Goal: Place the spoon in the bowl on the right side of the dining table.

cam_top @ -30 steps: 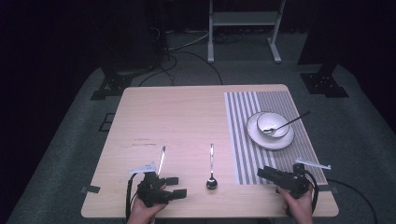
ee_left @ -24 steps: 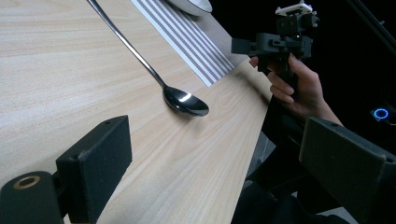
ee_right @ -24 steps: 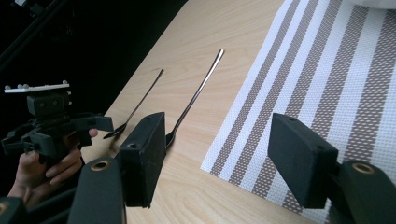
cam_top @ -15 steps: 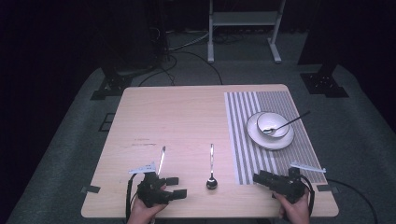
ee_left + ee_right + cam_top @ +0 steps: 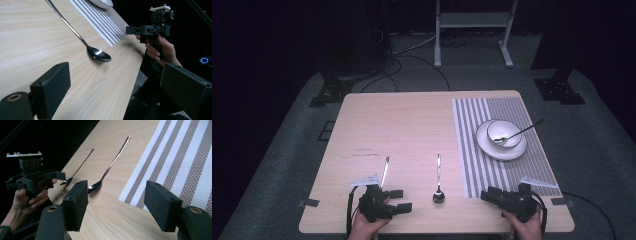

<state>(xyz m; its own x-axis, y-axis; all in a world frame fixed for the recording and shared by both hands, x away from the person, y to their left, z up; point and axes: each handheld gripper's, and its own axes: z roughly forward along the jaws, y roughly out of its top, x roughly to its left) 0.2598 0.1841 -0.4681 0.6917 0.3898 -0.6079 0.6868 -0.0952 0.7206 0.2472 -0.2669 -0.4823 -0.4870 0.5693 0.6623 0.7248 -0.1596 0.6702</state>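
Near edge, left: left gripper point(image 5: 401, 200) rests low at the front of the table point(image 5: 412, 125), its jaws standing wide apart with bare wood between them, nothing held.
Near edge, right: right gripper point(image 5: 490, 194) sits at the front right corner, jaws spread wide and empty, pointing toward the middle of the table.
Left gripper from the right one's camera: left gripper point(image 5: 53, 178) is gripped in a hand point(image 5: 30, 197) at the table's edge.
Right gripper from the left one's camera: right gripper point(image 5: 131, 30) is held level by a hand point(image 5: 160, 48) just off the table's front edge.
Middle spoon: spoon point(image 5: 438, 176) lies flat on the wood between the two grippers, bowl toward the person, handle pointing away; its bowl point(image 5: 98, 54) lies just ahead of the left jaws, untouched.
Second spoon: left spoon point(image 5: 384, 171) lies just ahead of the left gripper, its handle pointing away.
Mat: striped mat point(image 5: 472, 150) covers the right side of the table; its near corner point(image 5: 155, 175) lies in front of the right jaws.
Dishes: plate point(image 5: 484, 145) on the mat, well apart from both grippers, carries a bowl point(image 5: 509, 129) with a third spoon point(image 5: 524, 129) leaning in it.
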